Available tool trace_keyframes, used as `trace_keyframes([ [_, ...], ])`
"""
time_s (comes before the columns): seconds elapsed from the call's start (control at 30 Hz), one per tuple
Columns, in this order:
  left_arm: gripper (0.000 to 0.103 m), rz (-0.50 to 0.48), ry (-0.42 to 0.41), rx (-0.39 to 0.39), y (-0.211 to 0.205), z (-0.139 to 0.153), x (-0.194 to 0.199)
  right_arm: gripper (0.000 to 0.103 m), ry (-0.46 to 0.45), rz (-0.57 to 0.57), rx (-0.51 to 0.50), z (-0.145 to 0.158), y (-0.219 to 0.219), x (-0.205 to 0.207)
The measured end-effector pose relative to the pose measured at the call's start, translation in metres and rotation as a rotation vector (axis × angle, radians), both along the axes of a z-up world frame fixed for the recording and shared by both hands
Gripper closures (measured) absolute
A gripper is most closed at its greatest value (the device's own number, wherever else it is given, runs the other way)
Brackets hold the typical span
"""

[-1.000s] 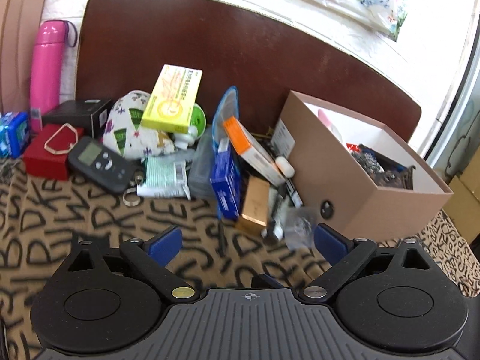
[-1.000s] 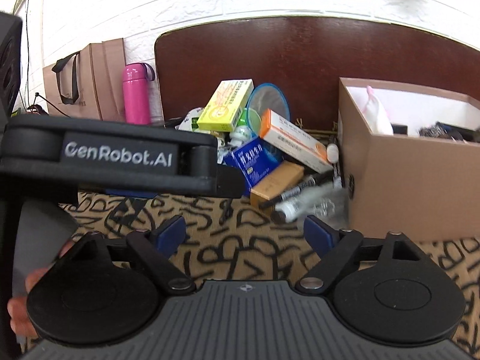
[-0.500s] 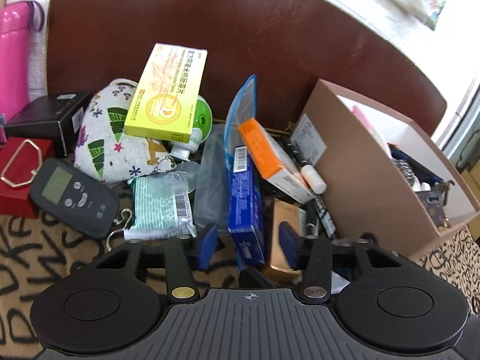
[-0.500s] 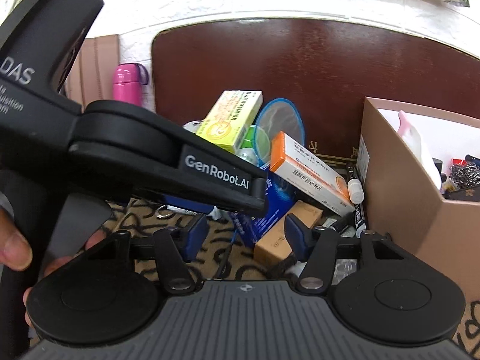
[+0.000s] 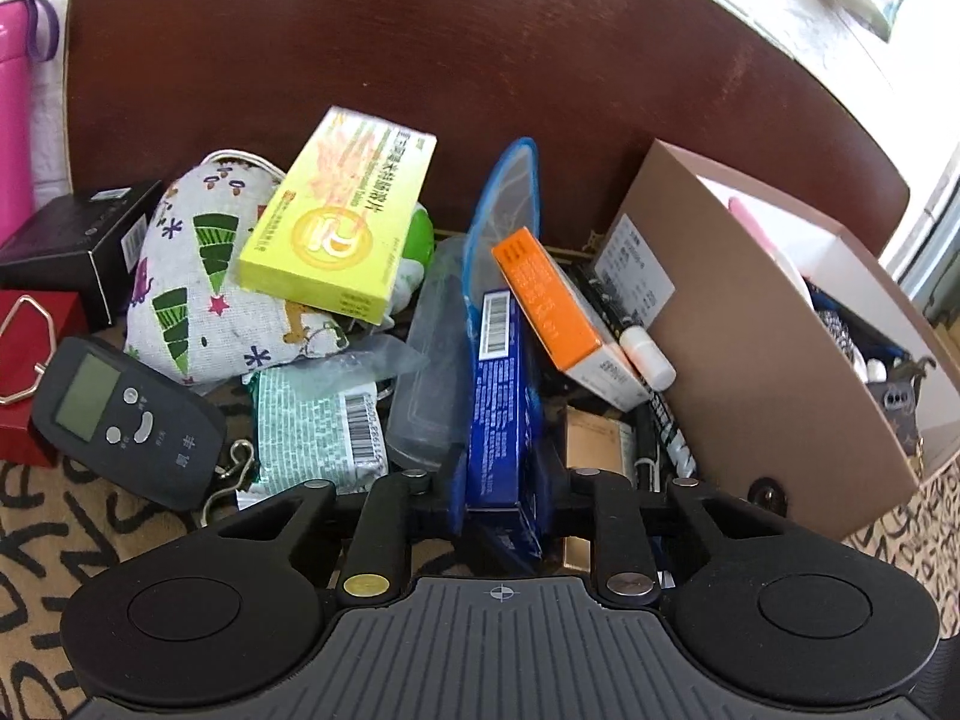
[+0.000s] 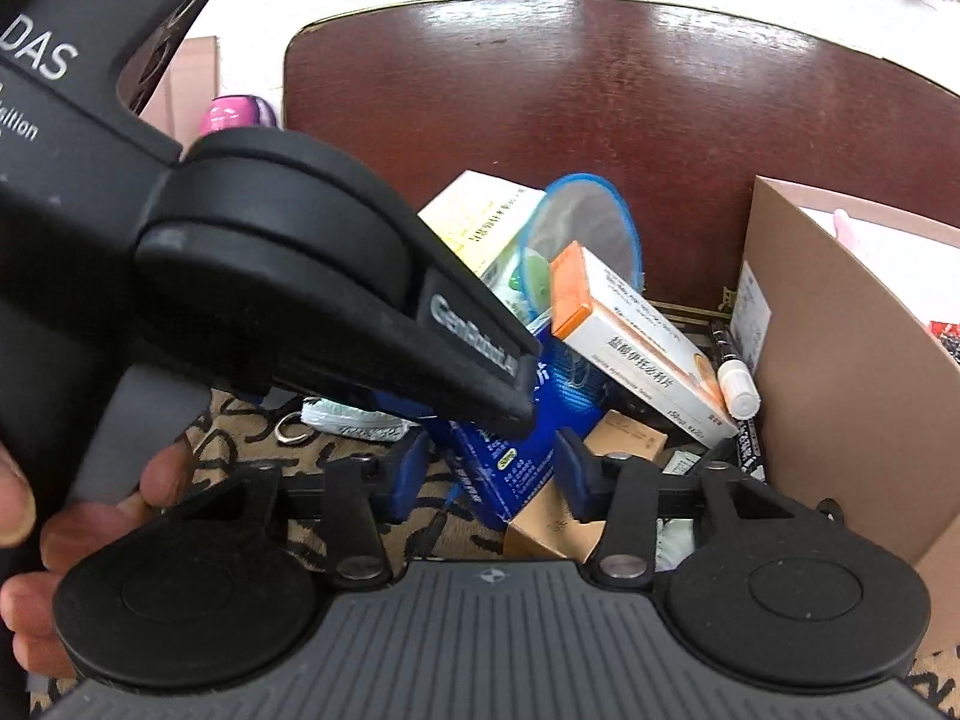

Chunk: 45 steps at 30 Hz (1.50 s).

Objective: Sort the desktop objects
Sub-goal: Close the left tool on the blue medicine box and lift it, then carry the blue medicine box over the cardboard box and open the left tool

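Around the blue box point(image 5: 501, 414), an orange box point(image 5: 555, 306) is leaning in from the right, a clear case point(image 5: 429, 372) is crowding its left, and the cardboard box point(image 5: 774, 372) is walling off the far right.

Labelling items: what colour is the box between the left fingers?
Dark blue box, clearest in the left wrist view.

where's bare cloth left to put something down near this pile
Bare patterned cloth shows at the near left, bordered by the grey remote and the red box. From the flowered pouch across to the cardboard box, items overlap with no gaps.
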<state>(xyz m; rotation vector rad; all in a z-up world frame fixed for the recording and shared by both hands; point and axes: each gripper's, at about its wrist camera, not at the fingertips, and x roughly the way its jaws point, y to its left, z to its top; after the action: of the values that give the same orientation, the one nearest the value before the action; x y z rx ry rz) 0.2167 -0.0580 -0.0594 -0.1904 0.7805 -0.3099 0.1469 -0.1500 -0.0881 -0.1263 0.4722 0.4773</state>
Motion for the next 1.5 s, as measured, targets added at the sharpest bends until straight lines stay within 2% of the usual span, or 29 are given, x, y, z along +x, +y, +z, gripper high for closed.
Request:
trace_keyframes([
  [0.1, 0.089, 0.003, 0.002, -0.005, -0.001, 0.003, -0.005, 0.069, -0.021, 0.002, -0.039, 0.0, 0.002, -0.007],
  [0.2, 0.089, 0.014, -0.002, 0.008, -0.003, 0.009, -0.014, 0.073, -0.021, 0.013, -0.035, 0.005, -0.002, -0.014],
  [0.23, 0.089, 0.026, -0.007, 0.013, -0.003, 0.011, -0.02, 0.08, -0.024, 0.021, -0.033, 0.008, -0.003, -0.019],
  [0.27, 0.089, 0.037, -0.012, 0.011, -0.002, 0.014, -0.025, 0.095, -0.019, 0.033, -0.03, 0.01, -0.005, -0.024],
  [0.43, 0.09, 0.08, 0.005, -0.023, 0.002, 0.019, -0.059, 0.095, -0.017, 0.076, -0.005, 0.018, -0.013, -0.054],
  [0.77, 0.089, 0.133, 0.108, -0.133, 0.022, 0.0, -0.141, 0.094, 0.113, 0.163, 0.066, 0.01, -0.038, -0.12],
  [0.8, 0.078, 0.138, 0.12, -0.145, 0.026, -0.004, -0.15, 0.094, 0.125, 0.169, 0.066, 0.007, -0.04, -0.127],
  [0.83, 0.064, 0.147, 0.131, -0.152, 0.03, -0.008, -0.157, 0.09, 0.132, 0.169, 0.058, 0.004, -0.041, -0.133],
  [0.87, 0.052, 0.167, 0.133, -0.145, 0.033, -0.01, -0.163, 0.077, 0.137, 0.17, 0.052, 0.002, -0.041, -0.137],
  [0.9, 0.036, 0.189, 0.129, -0.133, 0.036, -0.012, -0.167, 0.067, 0.14, 0.171, 0.049, -0.001, -0.042, -0.14],
  [0.93, 0.031, 0.209, 0.118, -0.123, 0.039, -0.014, -0.168, 0.048, 0.139, 0.165, 0.047, -0.003, -0.042, -0.142],
  [0.97, 0.026, 0.233, 0.107, -0.113, 0.044, -0.014, -0.169, 0.041, 0.134, 0.154, 0.044, -0.004, -0.041, -0.144],
  [1.1, 0.024, 0.261, 0.111, -0.127, 0.059, -0.014, -0.16, 0.041, 0.13, 0.161, 0.053, -0.004, -0.038, -0.134],
  [1.23, 0.022, 0.257, 0.12, -0.104, 0.062, -0.019, -0.151, 0.041, 0.116, 0.199, 0.033, -0.003, -0.027, -0.133],
  [1.37, 0.019, 0.235, 0.1, -0.074, 0.058, -0.019, -0.143, 0.037, 0.143, 0.251, 0.026, -0.005, -0.014, -0.126],
  [1.43, 0.019, 0.23, 0.104, -0.065, 0.059, -0.021, -0.139, 0.033, 0.125, 0.256, -0.005, -0.006, -0.008, -0.125],
  [1.5, 0.024, 0.212, 0.109, -0.058, 0.06, -0.021, -0.137, 0.032, 0.121, 0.257, -0.011, -0.008, -0.006, -0.122],
])
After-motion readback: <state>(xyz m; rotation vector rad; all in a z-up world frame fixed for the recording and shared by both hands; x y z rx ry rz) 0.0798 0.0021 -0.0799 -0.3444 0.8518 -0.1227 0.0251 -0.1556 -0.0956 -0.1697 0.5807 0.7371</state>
